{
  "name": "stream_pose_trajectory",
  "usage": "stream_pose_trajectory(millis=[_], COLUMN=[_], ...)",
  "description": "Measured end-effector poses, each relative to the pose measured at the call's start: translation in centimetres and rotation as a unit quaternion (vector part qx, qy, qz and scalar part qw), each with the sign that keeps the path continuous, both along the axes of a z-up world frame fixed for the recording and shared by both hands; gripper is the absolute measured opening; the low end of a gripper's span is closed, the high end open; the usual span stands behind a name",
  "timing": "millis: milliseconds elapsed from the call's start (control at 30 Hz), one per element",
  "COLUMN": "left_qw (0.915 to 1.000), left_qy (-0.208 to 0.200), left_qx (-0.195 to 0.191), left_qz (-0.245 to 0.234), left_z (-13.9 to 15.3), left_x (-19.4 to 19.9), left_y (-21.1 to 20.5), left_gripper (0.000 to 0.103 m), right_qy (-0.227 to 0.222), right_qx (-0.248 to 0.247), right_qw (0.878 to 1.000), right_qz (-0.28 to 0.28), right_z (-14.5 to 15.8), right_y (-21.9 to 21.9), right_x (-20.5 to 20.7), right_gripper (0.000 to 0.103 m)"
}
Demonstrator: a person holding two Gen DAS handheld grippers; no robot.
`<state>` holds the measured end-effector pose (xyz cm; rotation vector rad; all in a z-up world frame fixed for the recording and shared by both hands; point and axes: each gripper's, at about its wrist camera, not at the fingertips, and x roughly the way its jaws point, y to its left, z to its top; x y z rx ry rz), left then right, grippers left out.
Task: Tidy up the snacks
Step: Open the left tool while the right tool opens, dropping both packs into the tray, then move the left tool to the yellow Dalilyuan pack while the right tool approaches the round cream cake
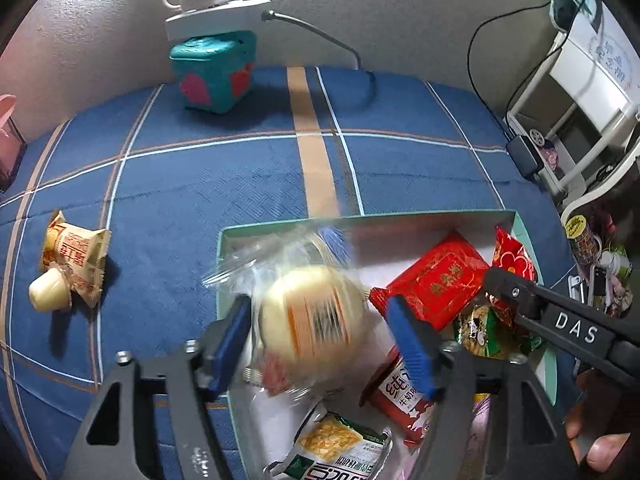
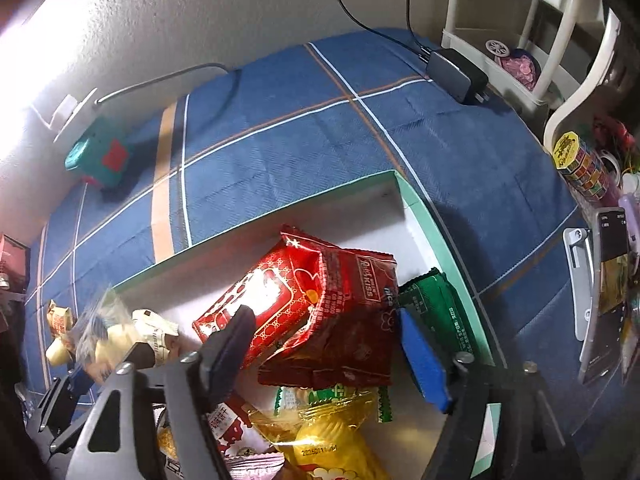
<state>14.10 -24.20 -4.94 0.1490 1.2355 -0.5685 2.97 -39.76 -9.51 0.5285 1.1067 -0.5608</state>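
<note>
Snacks filled the mint-edged box [image 1: 516, 216] on the blue plaid bed [image 1: 200, 184] when I checked both feeds. On the left wrist view, my left hand-held gripper [image 1: 320, 332] had its blue pads spread apart, with a blurred, clear-wrapped pale bun [image 1: 312, 316] between them above the box; I could not tell whether either pad touched it. That view alone showed the two loose snacks well left of the box clearly: a tan wrapped cake [image 1: 76, 256] and a small pale jelly cup [image 1: 46, 292] touching it. It also showed the right tool's black arm reaching over the red packets [image 1: 436, 280]. The right wrist view gave what the left lacked: my right hand-held gripper [image 2: 324, 348] stood open around a crumpled red packet [image 2: 320, 300], beside a green wrapper [image 2: 436, 308] along the box wall, with a yellow bag [image 2: 332, 436] nearer the camera. A teal container [image 1: 216, 72] sat by the far wall.
</note>
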Motion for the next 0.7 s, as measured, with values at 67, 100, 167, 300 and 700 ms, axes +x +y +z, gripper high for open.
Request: stream_pose_trajectory(millis=[67, 100, 167, 300, 700], left_qw=[1.0000, 0.9999, 0.9995, 0.9990, 0.9803], left_qy=[0.003, 0.008, 0.024, 0.020, -0.036], left_qx=[-0.001, -0.005, -0.013, -0.001, 0.066], left_qz=[0.004, 0.007, 0.018, 0.040, 0.183], left_z=[0.3, 0.5, 0.6, 1.2, 3.0], left_x=[0.1, 0.1, 0.4, 0.9, 4.6], left_y=[0.2, 0.4, 0.8, 1.8, 9.2], left_gripper=[0.077, 0.077, 0.082, 0.089, 0.098], right_qy=[-0.002, -0.003, -0.005, -0.011, -0.026], right_qx=[-0.003, -0.004, -0.004, -0.017, -0.042], right_qw=[1.000, 1.000, 1.000, 1.000, 0.998], right_qz=[0.003, 0.004, 0.005, 0.010, 0.038], right_z=[0.2, 0.3, 0.7, 1.4, 3.6], right_y=[0.2, 0.2, 0.5, 0.9, 3.9], right_x=[0.0, 0.0, 0.1, 0.3, 1.7], right_gripper=[0.084, 0.085, 0.091, 0.103, 0.103])
